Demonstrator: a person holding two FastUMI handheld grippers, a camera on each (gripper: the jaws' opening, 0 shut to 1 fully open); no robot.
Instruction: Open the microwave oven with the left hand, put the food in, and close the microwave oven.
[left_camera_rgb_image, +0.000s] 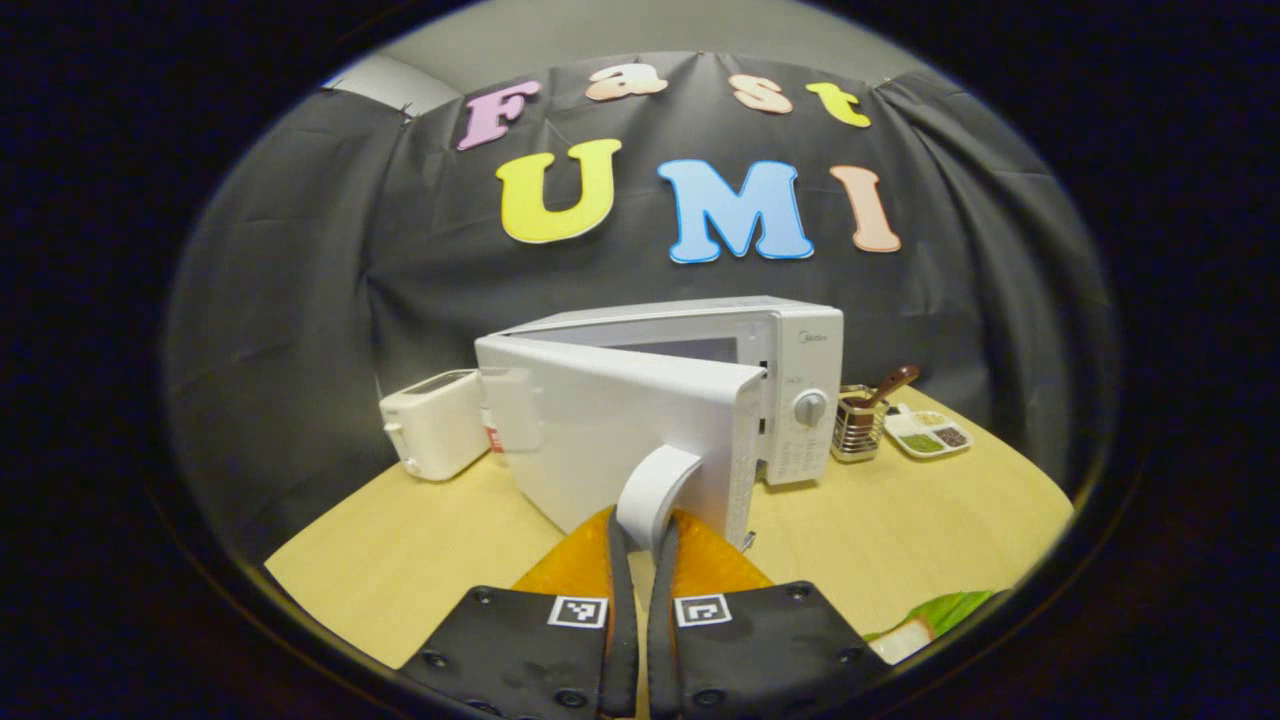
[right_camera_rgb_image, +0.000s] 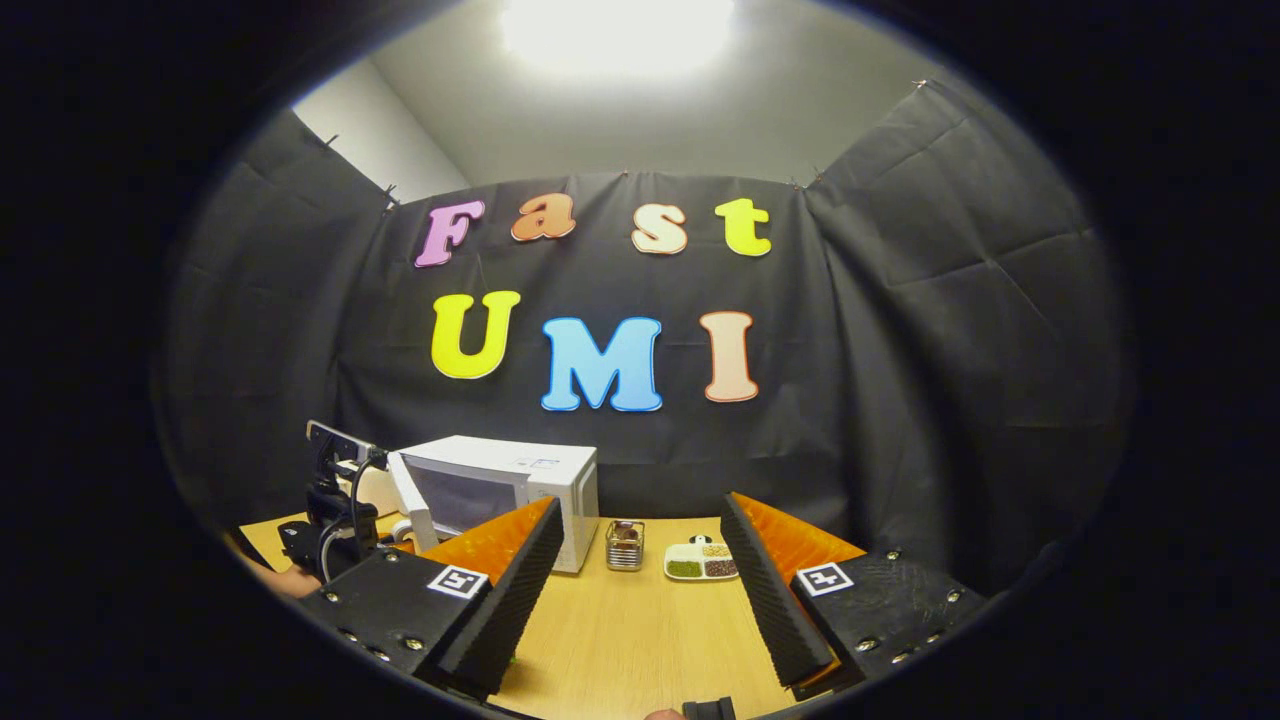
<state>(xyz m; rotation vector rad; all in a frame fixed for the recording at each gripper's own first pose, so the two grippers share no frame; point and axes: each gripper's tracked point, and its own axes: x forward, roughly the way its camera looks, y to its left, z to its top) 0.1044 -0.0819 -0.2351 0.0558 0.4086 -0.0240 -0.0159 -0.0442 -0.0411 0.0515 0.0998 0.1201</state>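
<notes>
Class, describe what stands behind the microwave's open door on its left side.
A white toaster stands behind the white microwave's half-open door, which covers its right end. The left hand-held gripper pinches the door's white handle.

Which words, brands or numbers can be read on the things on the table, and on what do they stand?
None can be read for sure.
Microwave: brand mark at the top of its panel, too small.
Print under its dial: blurred.
Left gripper: square code markers, no words.

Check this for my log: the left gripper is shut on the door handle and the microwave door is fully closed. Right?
Not quite. The left gripper is shut on the handle, but the door is swung partly open, as the left gripper view shows.
</notes>
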